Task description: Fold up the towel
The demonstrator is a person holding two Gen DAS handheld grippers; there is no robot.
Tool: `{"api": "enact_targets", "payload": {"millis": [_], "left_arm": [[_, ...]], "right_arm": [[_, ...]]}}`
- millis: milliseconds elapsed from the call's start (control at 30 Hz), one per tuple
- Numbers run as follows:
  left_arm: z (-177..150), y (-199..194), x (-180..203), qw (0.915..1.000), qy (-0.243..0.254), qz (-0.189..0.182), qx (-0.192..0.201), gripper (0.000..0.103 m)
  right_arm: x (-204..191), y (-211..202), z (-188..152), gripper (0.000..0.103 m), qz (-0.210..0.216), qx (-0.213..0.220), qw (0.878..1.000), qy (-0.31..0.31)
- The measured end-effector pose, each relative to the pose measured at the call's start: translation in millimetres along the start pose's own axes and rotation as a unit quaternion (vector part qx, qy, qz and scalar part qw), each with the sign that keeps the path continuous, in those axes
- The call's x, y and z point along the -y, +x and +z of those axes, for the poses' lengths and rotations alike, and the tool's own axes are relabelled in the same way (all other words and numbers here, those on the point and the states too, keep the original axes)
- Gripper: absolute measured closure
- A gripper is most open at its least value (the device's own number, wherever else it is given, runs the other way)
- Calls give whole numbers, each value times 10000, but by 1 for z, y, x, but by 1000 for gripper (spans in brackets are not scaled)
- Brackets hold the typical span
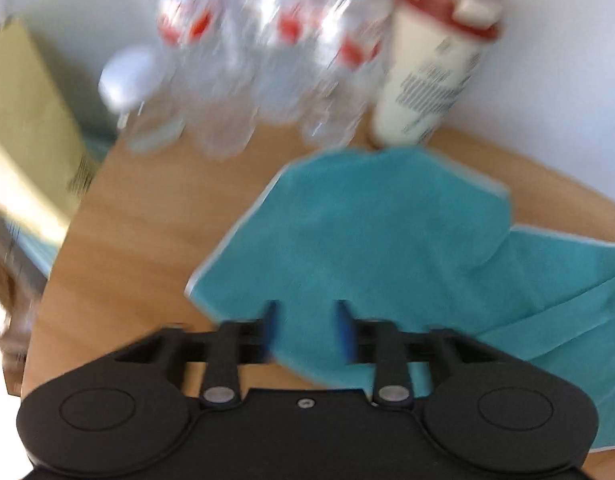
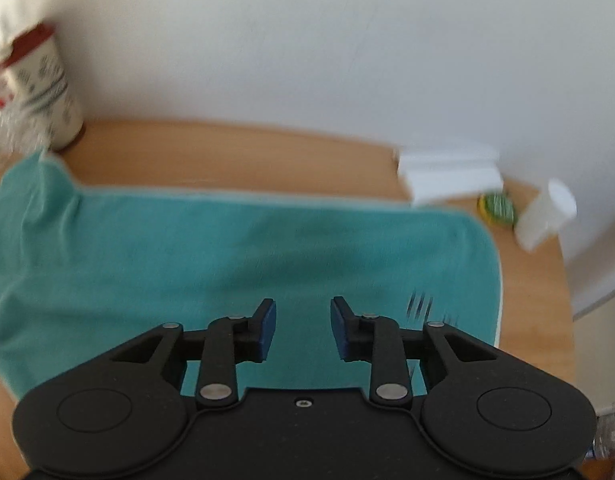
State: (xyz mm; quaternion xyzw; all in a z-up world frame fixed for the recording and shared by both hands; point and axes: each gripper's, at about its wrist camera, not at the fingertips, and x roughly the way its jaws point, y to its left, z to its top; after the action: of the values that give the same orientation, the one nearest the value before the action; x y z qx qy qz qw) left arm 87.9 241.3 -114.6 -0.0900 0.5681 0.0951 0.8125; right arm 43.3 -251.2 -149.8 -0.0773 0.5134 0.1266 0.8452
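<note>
Teal towel (image 2: 243, 248) lies beneath both parted claws.

A right hand-held gripper (image 2: 303, 328), jaws apart and empty, hovers over a teal towel (image 2: 243, 248) spread on a wooden desk (image 2: 235, 156), with a red-lidded white canister (image 2: 43, 88) far left and a white cup (image 2: 545, 216) far right.

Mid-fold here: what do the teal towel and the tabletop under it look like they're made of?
The teal towel looks like soft, matte microfibre or terry cloth: it drapes in loose folds, shows no shine, and has a pale stitched edge. Blur hides the weave. The light brown tabletop looks like smooth wood or wood-look laminate, with faint grain streaks and a satin finish; which of the two cannot be told.
</note>
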Motion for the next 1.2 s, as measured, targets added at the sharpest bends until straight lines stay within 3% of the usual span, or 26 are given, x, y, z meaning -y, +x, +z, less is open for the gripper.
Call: {"api": "enact_targets", "payload": {"millis": [267, 400, 500, 533, 567, 733, 800, 1033, 1200], "left_arm": [[1, 35, -47, 9959, -798, -310, -301, 51], [8, 50, -59, 9933, -1003, -541, -186, 53], [16, 52, -65, 9915, -1068, -742, -95, 67], [17, 53, -66, 9906, -1083, -829, -112, 80], [17, 54, -65, 9903, -1064, -881, -126, 93], [20, 49, -63, 9893, -1001, -1054, -87, 93], [23, 44, -62, 9879, -1002, -1179, -59, 93], [43, 37, -39, 9902, -569, -1274, 89, 93], [60, 18, 5, 9837, 66, -1763, 360, 93]], "right_arm": [[-23, -7, -35, 66, 11, -368, 9967, 727], [-36, -15, -45, 64, -120, -420, 9956, 824], [-38, -16, -47, 64, -305, -474, 9944, 894], [-40, -17, -48, 64, -399, -487, 9942, 868], [-41, -17, -49, 64, -511, -494, 9942, 809], [-42, -10, -55, 63, -700, -621, 9922, 819], [-42, -6, -56, 55, -685, -700, 9916, 839], [-33, 2, -59, 43, -629, -848, 9874, 1179], [-32, 1, -64, 43, -616, -767, 9872, 1253]]}}
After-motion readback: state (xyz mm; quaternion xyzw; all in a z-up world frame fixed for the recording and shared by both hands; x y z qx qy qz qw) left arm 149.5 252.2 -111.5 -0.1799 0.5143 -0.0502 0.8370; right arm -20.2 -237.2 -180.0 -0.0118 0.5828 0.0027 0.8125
